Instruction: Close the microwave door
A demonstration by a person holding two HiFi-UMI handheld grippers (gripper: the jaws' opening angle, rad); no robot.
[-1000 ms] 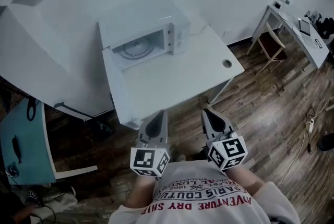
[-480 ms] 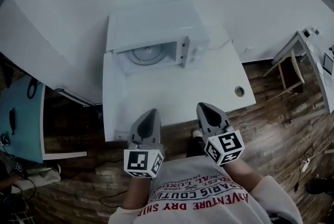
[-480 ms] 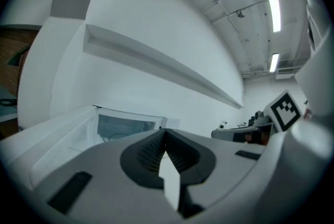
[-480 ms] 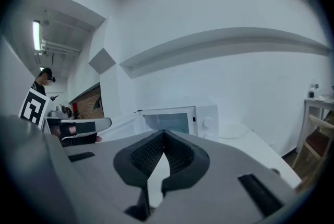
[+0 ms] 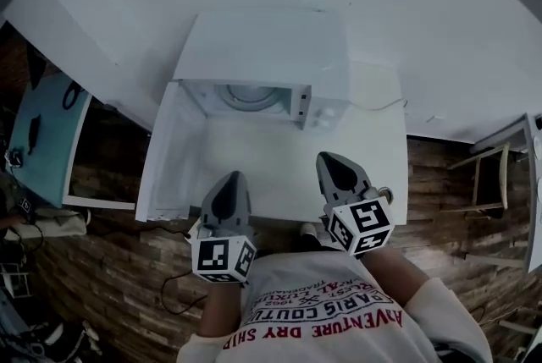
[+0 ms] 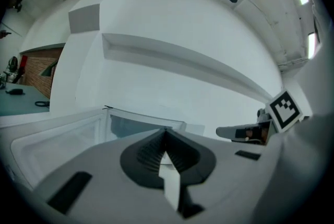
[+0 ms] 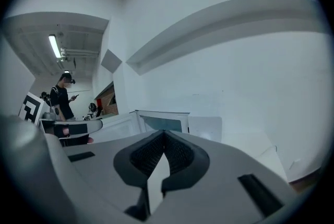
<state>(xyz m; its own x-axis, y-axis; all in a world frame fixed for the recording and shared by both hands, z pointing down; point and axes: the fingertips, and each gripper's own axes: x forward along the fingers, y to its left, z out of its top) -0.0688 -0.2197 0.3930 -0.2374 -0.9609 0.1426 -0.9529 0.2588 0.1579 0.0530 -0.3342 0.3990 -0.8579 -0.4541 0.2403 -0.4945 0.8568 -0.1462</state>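
Observation:
A white microwave (image 5: 264,44) stands at the back of a white table (image 5: 373,154). Its door (image 5: 165,156) is swung wide open to the left and the turntable (image 5: 250,96) shows inside. My left gripper (image 5: 230,179) is over the table's front edge, just right of the door's free end, jaws together on nothing. My right gripper (image 5: 330,160) hovers over the table in front of the control panel (image 5: 315,109), also shut and empty. In the left gripper view, the left gripper (image 6: 166,133) points at the door (image 6: 57,131) and the cavity (image 6: 141,125). The right gripper (image 7: 164,135) faces the microwave (image 7: 164,121).
A white wall rises behind the microwave. A thin cable (image 5: 381,106) lies on the table to the microwave's right. A teal table (image 5: 42,141) stands at the left and a chair (image 5: 495,171) at the right, on wooden floor (image 5: 440,184). A person (image 7: 63,95) stands far off.
I have come closer to the table. The microwave now sits straight ahead, and both grippers have moved from over the floor to over the table's front edge. Both stay shut.

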